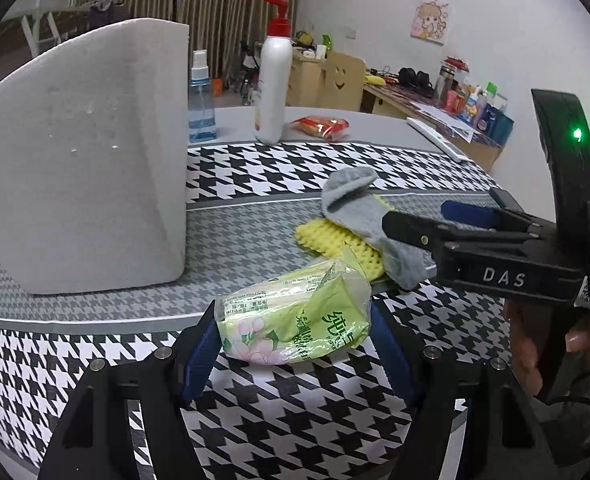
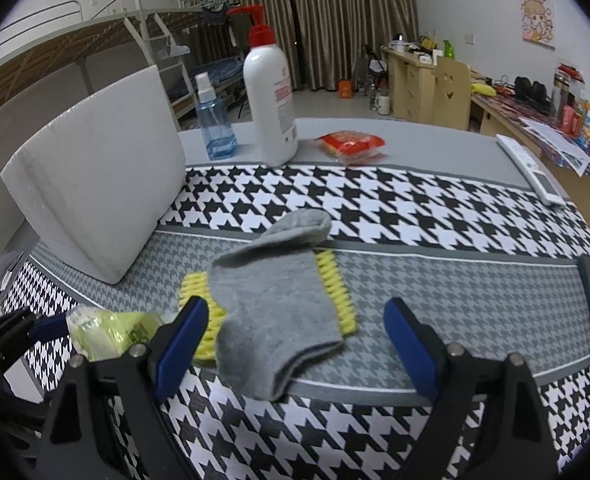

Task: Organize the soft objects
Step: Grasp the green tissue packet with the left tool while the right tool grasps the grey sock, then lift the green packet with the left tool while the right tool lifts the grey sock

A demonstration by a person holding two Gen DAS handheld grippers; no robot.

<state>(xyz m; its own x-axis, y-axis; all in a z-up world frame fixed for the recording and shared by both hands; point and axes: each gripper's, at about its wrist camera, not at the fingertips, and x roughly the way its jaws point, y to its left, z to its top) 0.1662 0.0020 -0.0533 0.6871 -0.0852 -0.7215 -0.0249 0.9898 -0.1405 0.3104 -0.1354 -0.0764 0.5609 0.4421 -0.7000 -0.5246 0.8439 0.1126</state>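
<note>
My left gripper (image 1: 293, 334) is shut on a green tissue pack (image 1: 295, 316) and holds it just above the houndstooth cloth. The pack also shows in the right wrist view (image 2: 111, 330). A grey sock (image 2: 271, 308) lies over a yellow sponge (image 2: 335, 292) in the middle of the table. My right gripper (image 2: 297, 320) is open, its fingers either side of the sock's near end. In the left wrist view the right gripper (image 1: 411, 226) reaches in from the right over the sock (image 1: 355, 204) and sponge (image 1: 327, 240).
A white foam box (image 1: 83, 160) stands at the left. A blue spray bottle (image 2: 215, 124), a white pump bottle (image 2: 271, 100) and a red snack pack (image 2: 351, 144) stand at the back. A white remote (image 2: 531, 168) lies at the right edge.
</note>
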